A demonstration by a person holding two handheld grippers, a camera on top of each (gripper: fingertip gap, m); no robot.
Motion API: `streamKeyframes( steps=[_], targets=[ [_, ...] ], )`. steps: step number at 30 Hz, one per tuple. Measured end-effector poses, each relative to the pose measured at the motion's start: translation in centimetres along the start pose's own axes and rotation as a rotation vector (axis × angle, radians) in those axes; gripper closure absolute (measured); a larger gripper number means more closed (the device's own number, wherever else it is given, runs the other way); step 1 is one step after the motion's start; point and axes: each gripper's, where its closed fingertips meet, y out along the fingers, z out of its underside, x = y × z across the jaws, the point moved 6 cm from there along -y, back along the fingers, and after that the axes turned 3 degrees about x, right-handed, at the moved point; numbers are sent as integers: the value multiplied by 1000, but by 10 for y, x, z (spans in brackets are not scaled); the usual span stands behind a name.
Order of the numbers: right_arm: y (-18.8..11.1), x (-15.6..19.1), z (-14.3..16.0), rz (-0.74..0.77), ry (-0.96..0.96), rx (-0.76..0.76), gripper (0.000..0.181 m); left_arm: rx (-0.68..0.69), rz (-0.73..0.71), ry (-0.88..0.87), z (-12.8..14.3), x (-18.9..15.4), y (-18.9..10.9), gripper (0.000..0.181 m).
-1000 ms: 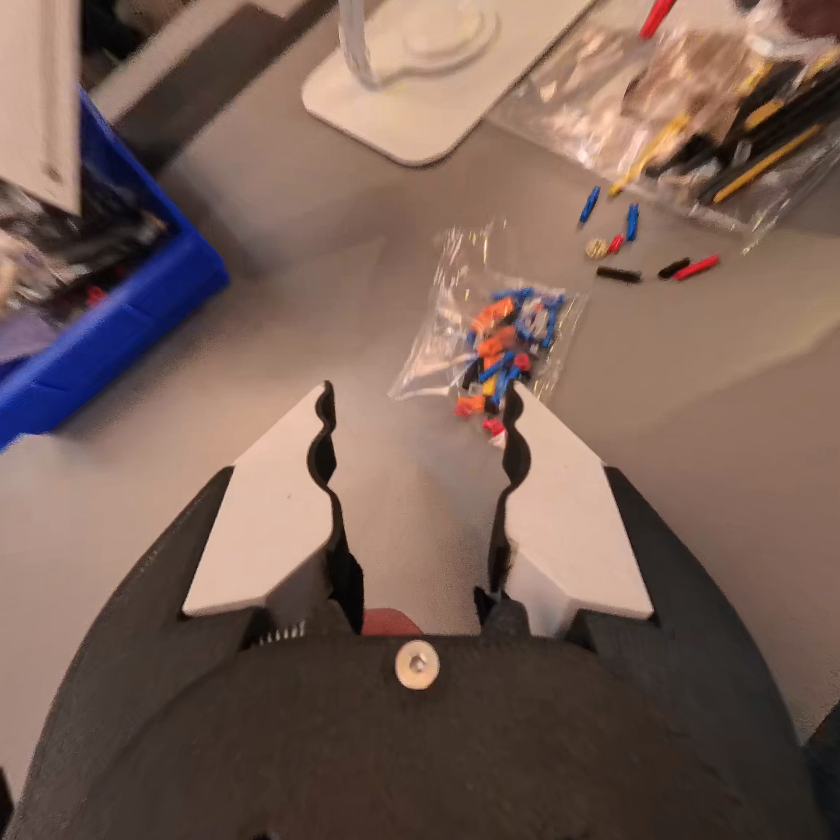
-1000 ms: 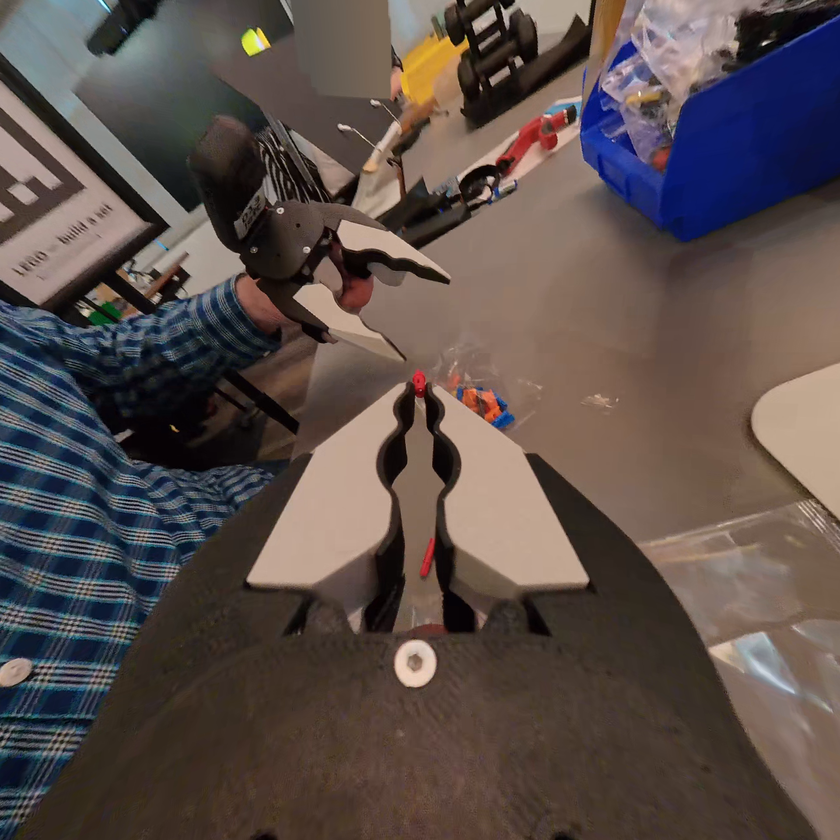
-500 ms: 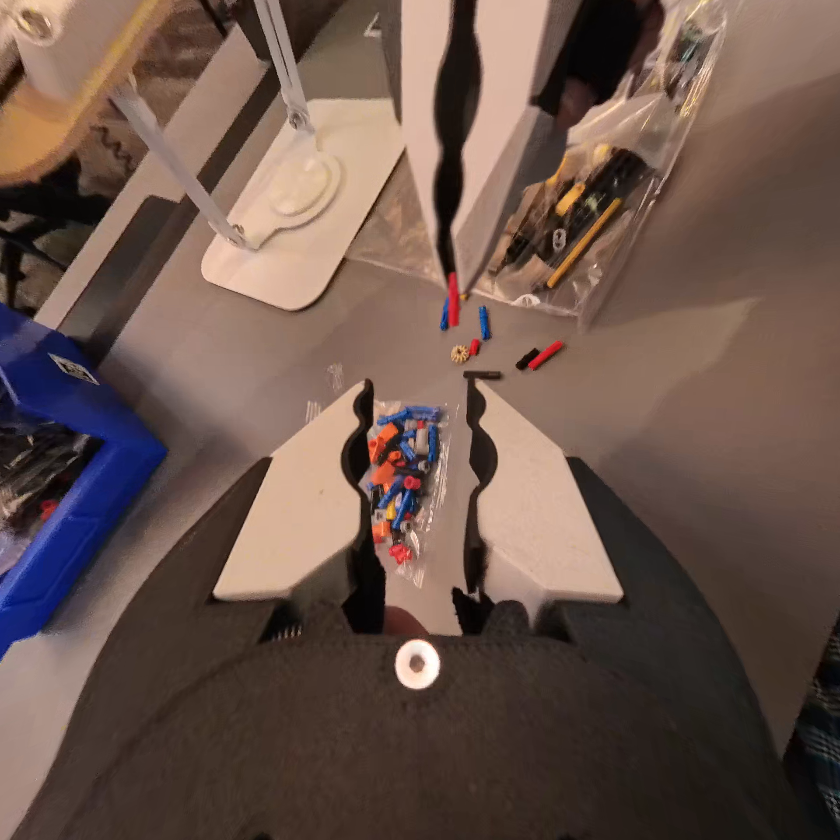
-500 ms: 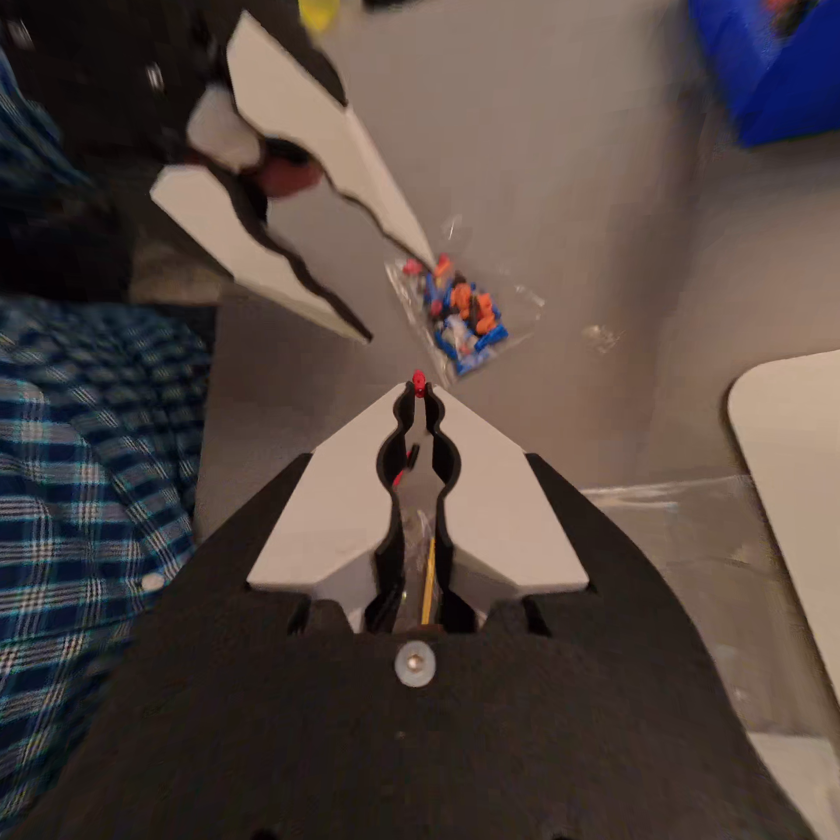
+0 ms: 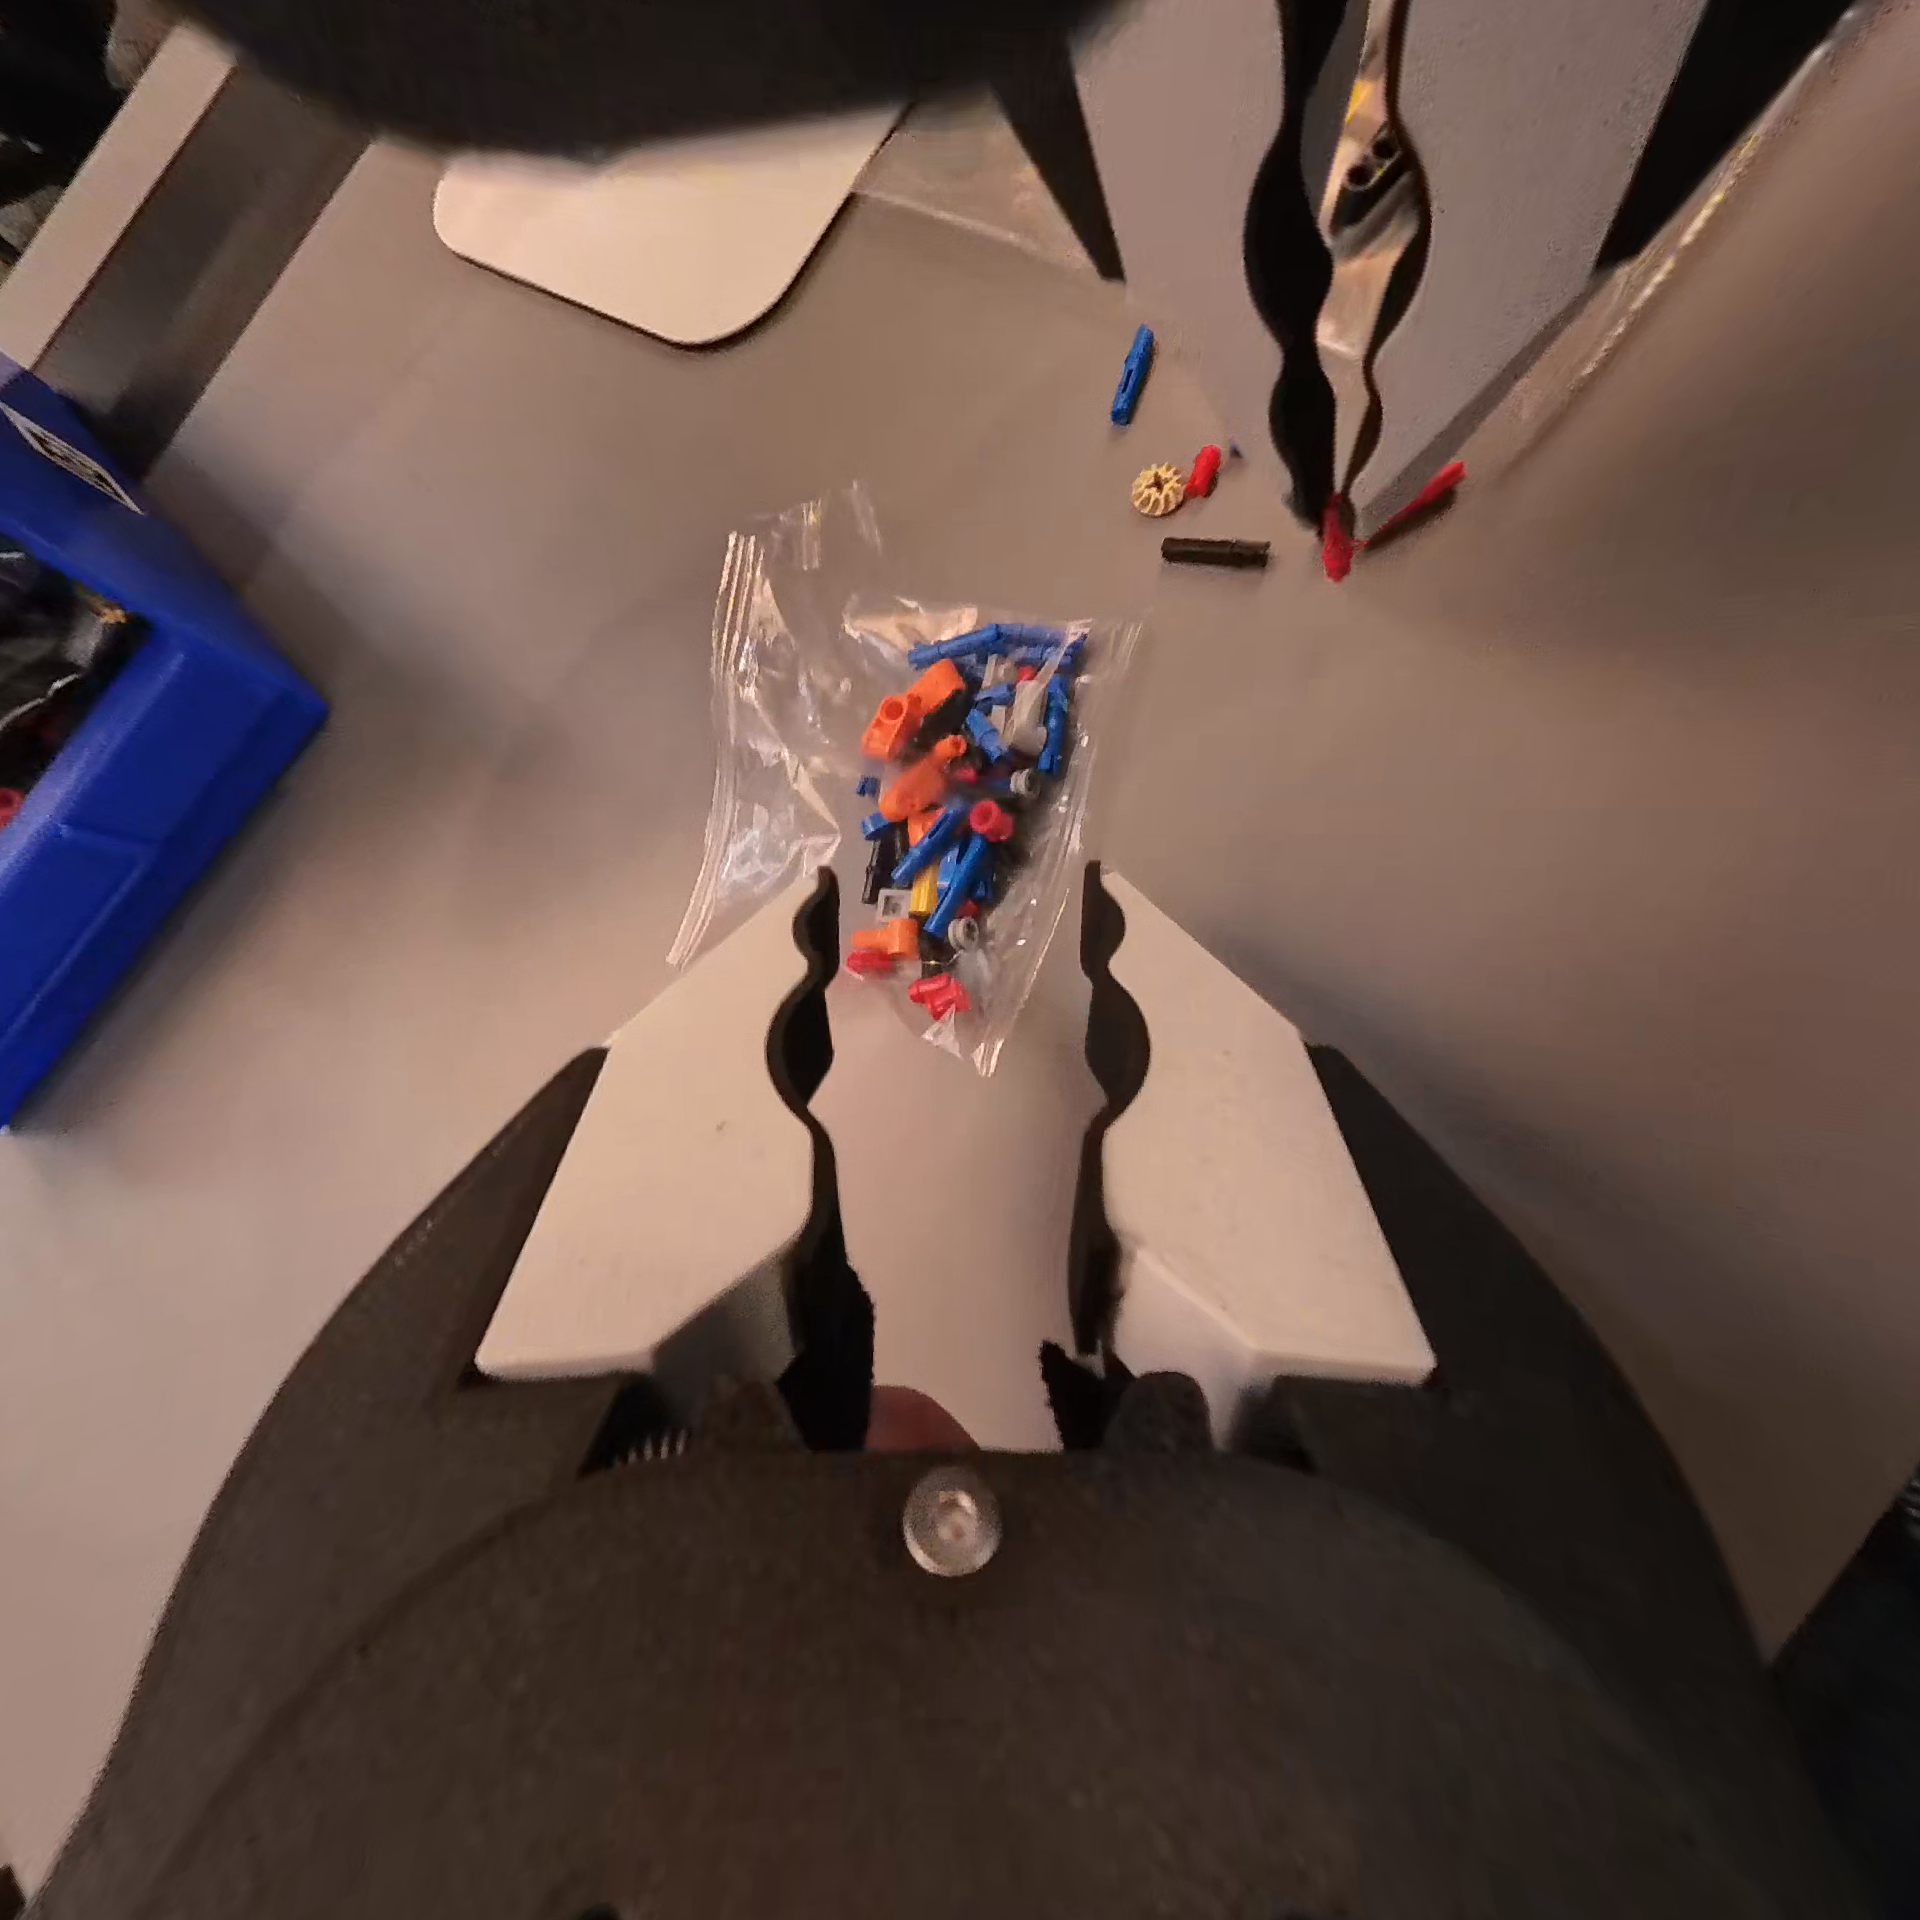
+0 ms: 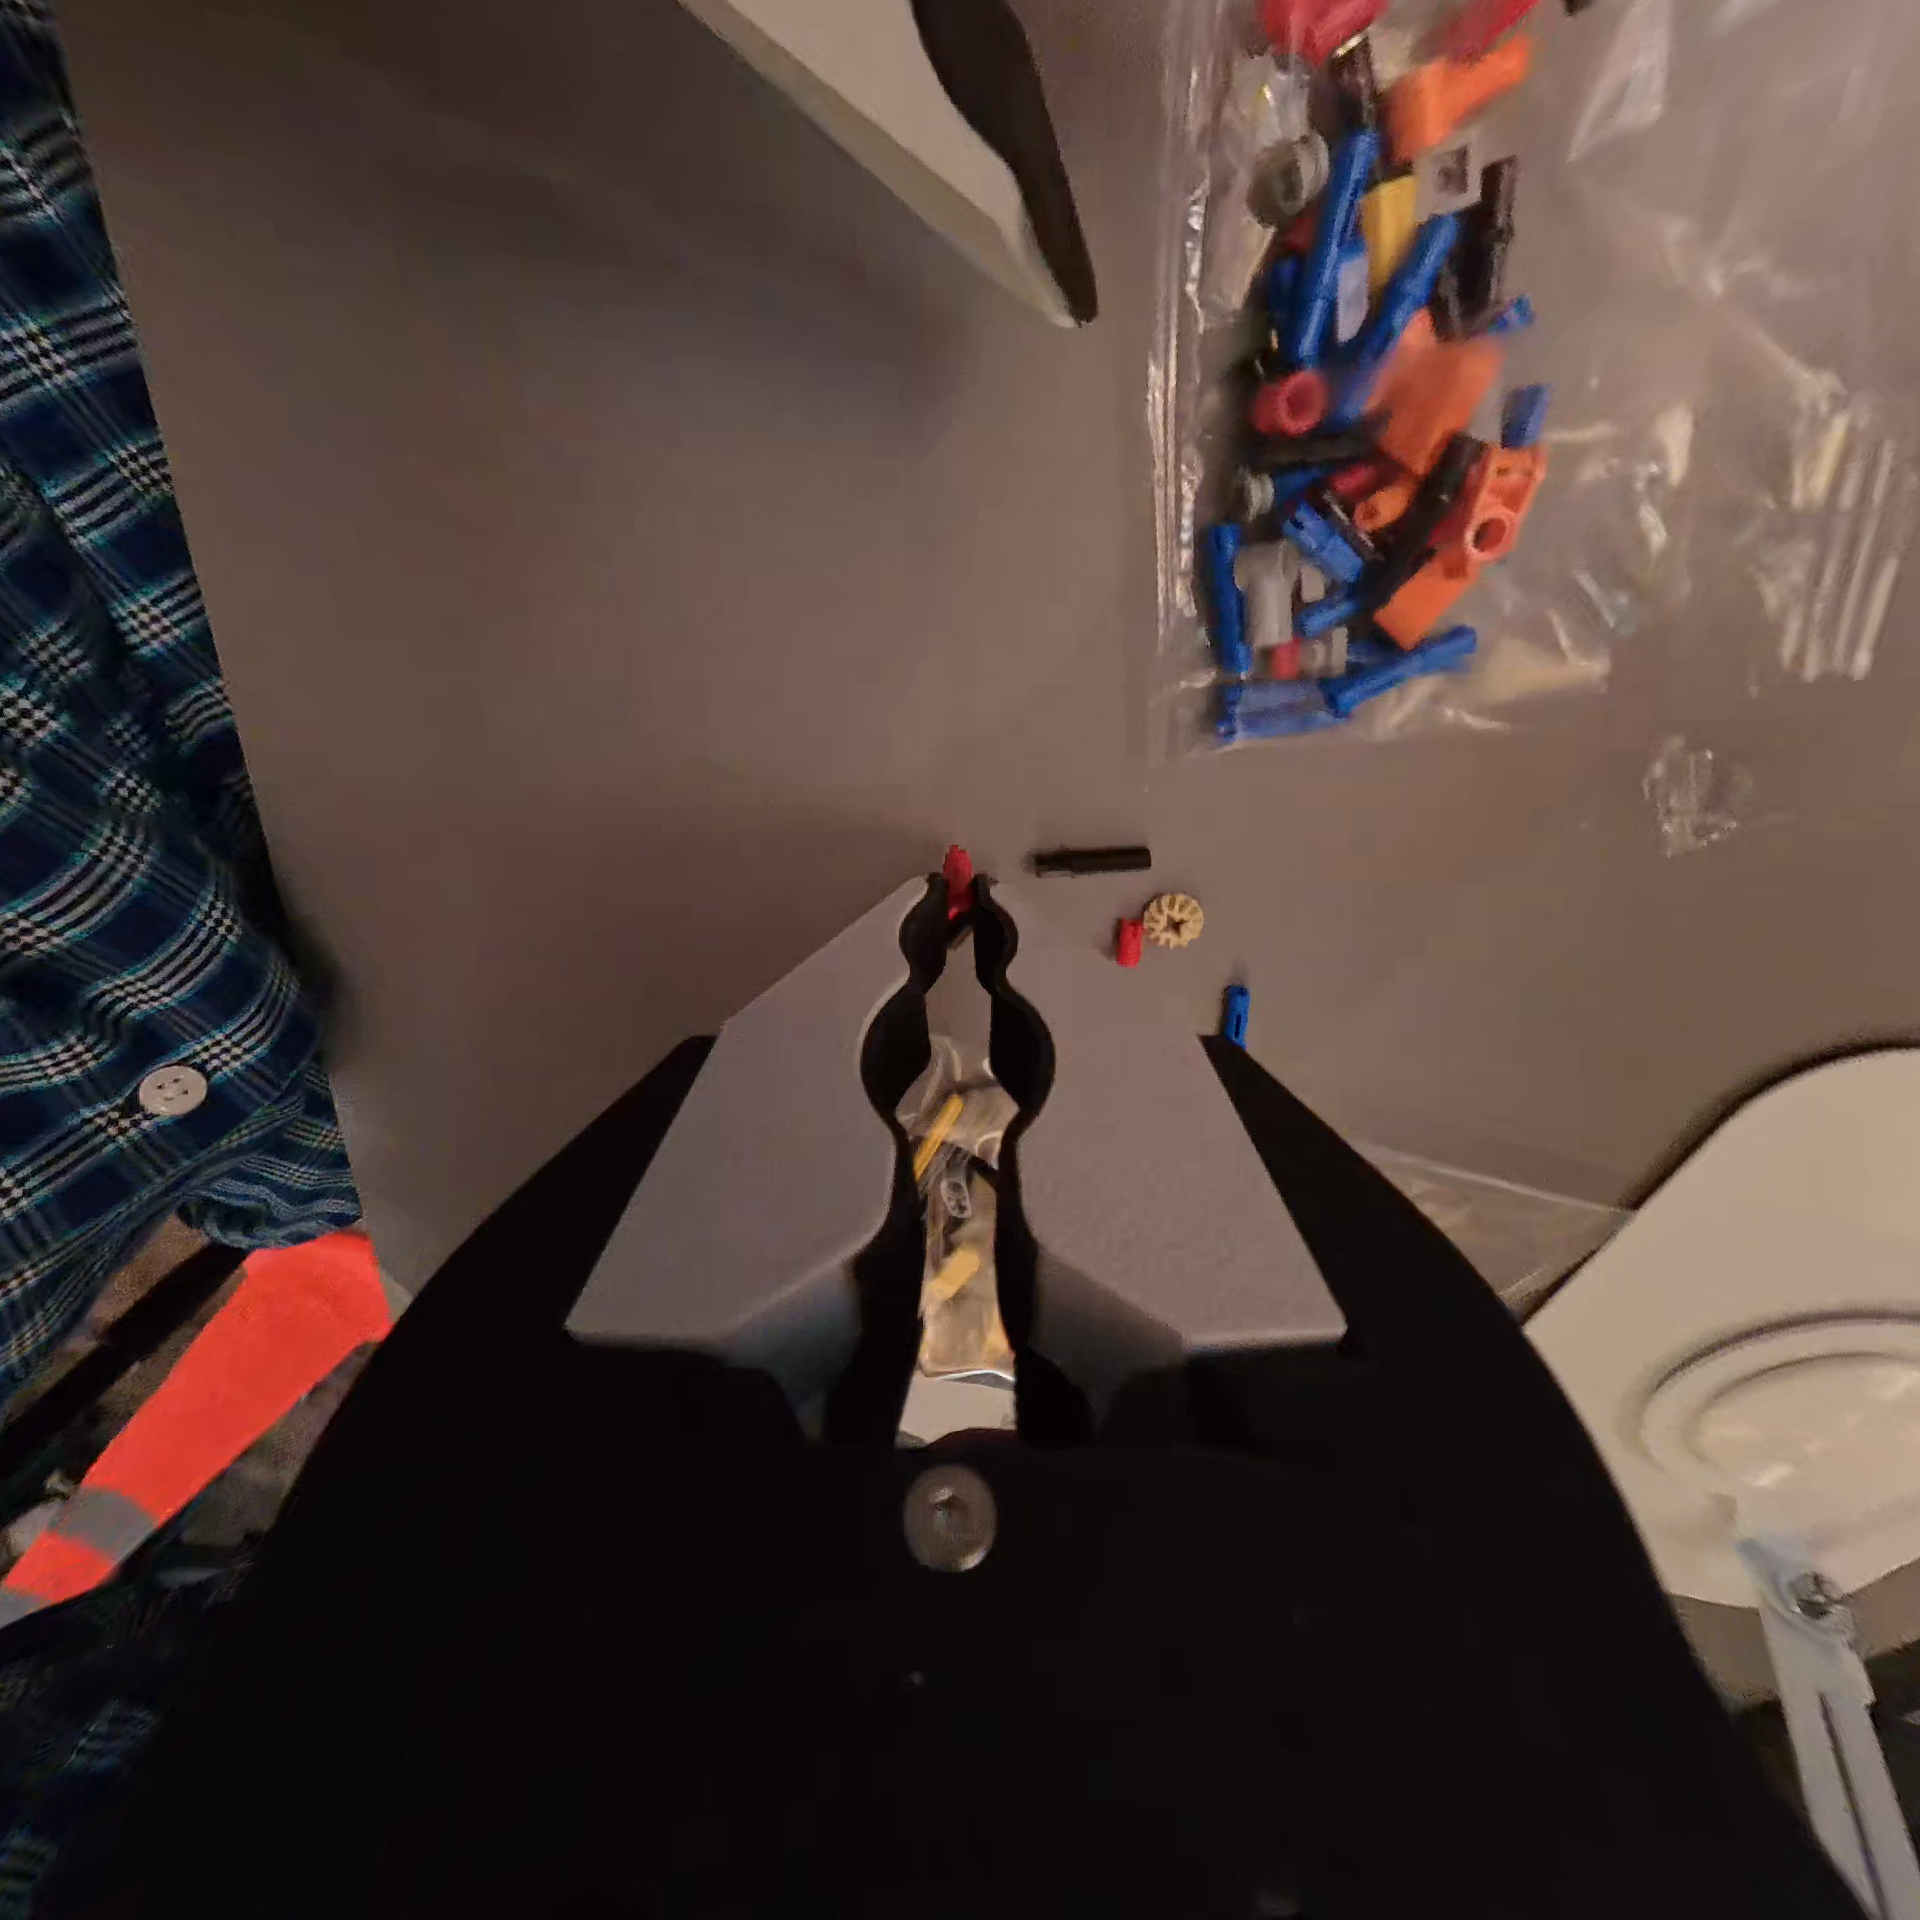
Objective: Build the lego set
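Note:
A clear bag of small pieces (image 5: pixel 956 790), blue, orange, red and black, lies on the grey table; it also shows in the right wrist view (image 6: pixel 1371 416). My left gripper (image 5: pixel 956 894) is open and hangs above the bag's near end. My right gripper (image 6: pixel 958 894) is shut on a small red pin (image 6: pixel 956 873) and points down at the table; it shows from the left wrist view (image 5: pixel 1335 520) too. Loose pieces lie beside it: a black pin (image 6: pixel 1091 860), a tan gear (image 6: pixel 1174 921), a red bush (image 6: pixel 1128 940), a blue pin (image 6: pixel 1234 1013).
A blue bin (image 5: pixel 114 727) stands at the left. A white lamp base (image 5: pixel 644 239) sits at the back, also in the right wrist view (image 6: pixel 1766 1382). A bigger bag of yellow and black parts (image 6: pixel 956 1226) lies under my right gripper. A plaid sleeve (image 6: pixel 114 727) is at the left. My hands' fingertips stand some 10 cm from each other. My left tips are about 11 cm from the red bush (image 6: pixel 1128 940), my right tips only 4 cm. Look for it in the left wrist view (image 5: pixel 1201 470) too. The tan gear (image 6: pixel 1174 921) lies some 5 cm from my right tips, 11 cm from my left tips. It is also in sight in the left wrist view (image 5: pixel 1155 485).
My right gripper has swung down towards the table with the red pin, close to the loose pieces. My left gripper has drawn back a little, so the bag lies further ahead of its tips.

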Motion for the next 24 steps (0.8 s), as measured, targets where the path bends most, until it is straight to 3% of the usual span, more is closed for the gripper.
streamKeyframes(
  steps=[12,19,24],
  targets=[
    [19,-6,-27,2,-33,67,179,26,29,-54,15,7,4,134],
    [8,-8,-28,-36,25,-166,160,28,40,-54,16,4,5,132],
    [-10,-15,-6,-118,135,-382,160,23,43,-46,14,3,5,132]
  ],
)
